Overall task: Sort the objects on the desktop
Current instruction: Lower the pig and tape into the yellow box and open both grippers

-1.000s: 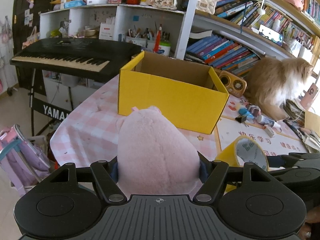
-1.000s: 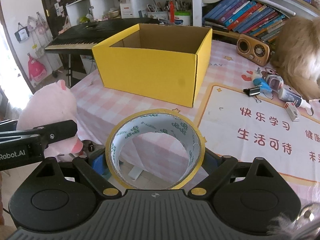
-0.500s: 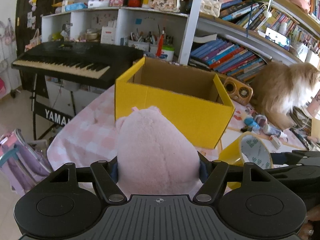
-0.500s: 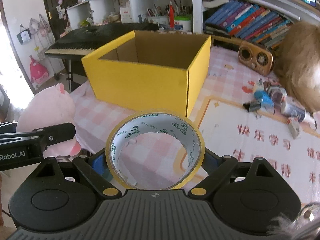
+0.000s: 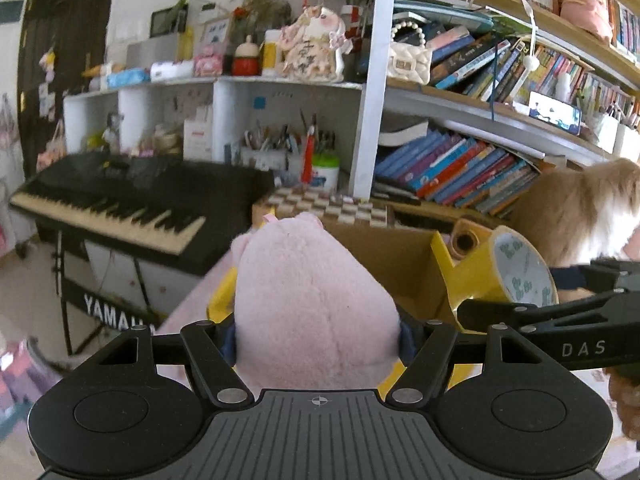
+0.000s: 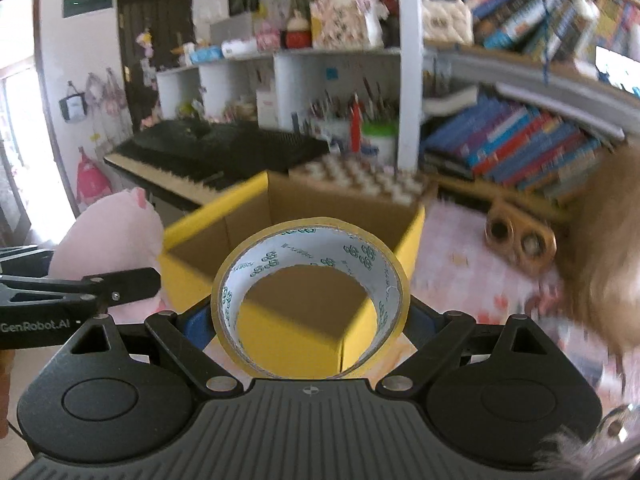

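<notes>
Left gripper (image 5: 318, 334) clamps the pink plush toy (image 5: 308, 300) by its sides; right gripper (image 6: 310, 322) pinches the yellow tape roll (image 6: 310, 296) across its width. Both loads hang in the air at the near rim of the open yellow box (image 6: 188, 276). Delivery step, by the look of it: next, carry each past the rim, then release.

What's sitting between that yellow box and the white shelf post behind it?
A checkered board with small pieces standing on it lies between the yellow box and the white shelf post. The right wrist view shows it, though blurred.
</notes>
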A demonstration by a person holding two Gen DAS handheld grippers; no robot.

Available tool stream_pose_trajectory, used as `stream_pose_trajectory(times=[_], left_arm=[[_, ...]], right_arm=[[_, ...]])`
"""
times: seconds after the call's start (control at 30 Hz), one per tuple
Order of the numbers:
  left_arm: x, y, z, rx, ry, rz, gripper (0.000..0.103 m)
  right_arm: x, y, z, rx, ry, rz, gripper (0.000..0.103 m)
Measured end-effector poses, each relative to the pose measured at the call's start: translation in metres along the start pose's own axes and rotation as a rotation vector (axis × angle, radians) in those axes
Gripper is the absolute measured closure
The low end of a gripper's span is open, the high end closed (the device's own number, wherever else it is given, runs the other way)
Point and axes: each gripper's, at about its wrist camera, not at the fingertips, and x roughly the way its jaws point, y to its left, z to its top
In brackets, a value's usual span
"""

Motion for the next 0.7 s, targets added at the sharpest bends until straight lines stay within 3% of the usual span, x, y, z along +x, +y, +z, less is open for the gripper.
stream_pose_trajectory(times=[0.2, 0.37, 0.53, 0.7], left_arm=[[0.051, 0.003, 0.03, 0.135, 0.031, 0.012, 0.032], [0.104, -0.005, 0.043, 0.276, 0.138, -0.02, 0.032], [0.149, -0.007, 0.045, 0.308, 0.255, -0.044, 0.032], [0.185, -0.003, 0.038, 0.326, 0.356, -0.06, 0.032]], right_arm=[[0.054, -0.011, 0.033, -0.16, 0.0, 0.016, 0.012], [0.107, -0.01, 0.047, -0.37, 0.078, 0.07, 0.012], [0.151, 0.0, 0.049, -0.609, 0.157, 0.138, 0.012], [0.192, -0.002, 0.051, -0.693, 0.255, 0.154, 0.012]])
